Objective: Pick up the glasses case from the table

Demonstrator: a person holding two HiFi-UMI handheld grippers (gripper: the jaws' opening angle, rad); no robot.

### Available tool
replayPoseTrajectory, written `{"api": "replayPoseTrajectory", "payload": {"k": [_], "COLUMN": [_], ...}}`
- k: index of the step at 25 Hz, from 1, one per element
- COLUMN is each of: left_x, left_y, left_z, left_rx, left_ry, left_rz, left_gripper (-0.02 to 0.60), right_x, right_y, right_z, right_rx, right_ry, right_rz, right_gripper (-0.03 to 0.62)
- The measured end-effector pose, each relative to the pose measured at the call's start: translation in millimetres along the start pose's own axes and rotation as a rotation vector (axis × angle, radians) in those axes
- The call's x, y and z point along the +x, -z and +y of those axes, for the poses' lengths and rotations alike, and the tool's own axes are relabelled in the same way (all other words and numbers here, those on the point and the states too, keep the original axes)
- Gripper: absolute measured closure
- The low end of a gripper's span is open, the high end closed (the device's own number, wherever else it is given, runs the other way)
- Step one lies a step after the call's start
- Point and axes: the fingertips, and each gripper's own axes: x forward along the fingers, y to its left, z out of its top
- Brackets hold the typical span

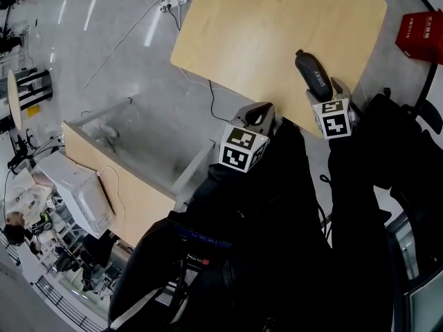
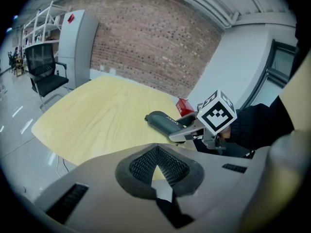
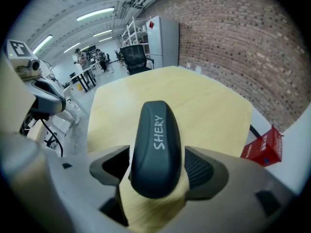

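A dark grey glasses case point(image 1: 309, 71) marked SHERY lies near the front right edge of the light wooden table point(image 1: 277, 26). My right gripper point(image 1: 324, 93) points steeply down over the case's near end. In the right gripper view the case point(image 3: 155, 147) sits between the spread jaws of that gripper point(image 3: 158, 174), with a small gap at each pad, so it is open. My left gripper point(image 1: 259, 115) hangs just off the table's front edge, left of the case. Its pads point(image 2: 156, 166) meet with nothing between them. From there the case point(image 2: 163, 121) shows lying flat.
A red box point(image 1: 420, 37) stands on the floor beyond the table's right side. A black office chair point(image 2: 43, 72) and a grey cabinet point(image 2: 77, 38) are past the far end. A cable and a power strip point(image 1: 173, 2) lie on the floor at left.
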Motion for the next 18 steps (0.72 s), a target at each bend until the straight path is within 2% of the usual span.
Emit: {"api": "replayPoseTrajectory", "payload": {"k": [18], "left_x": [-0.9], "left_y": [1.1], "left_z": [5.5], "left_rx": [-0.001], "left_ry": [-0.004], "left_rz": [0.003], "left_gripper": [0.581], "right_x": [14.4], "right_y": [5.7], "right_z": [-0.5], "right_rx": [0.016], "right_ry": [-0.003], "right_rz": [0.014], "right_gripper": [0.253]}}
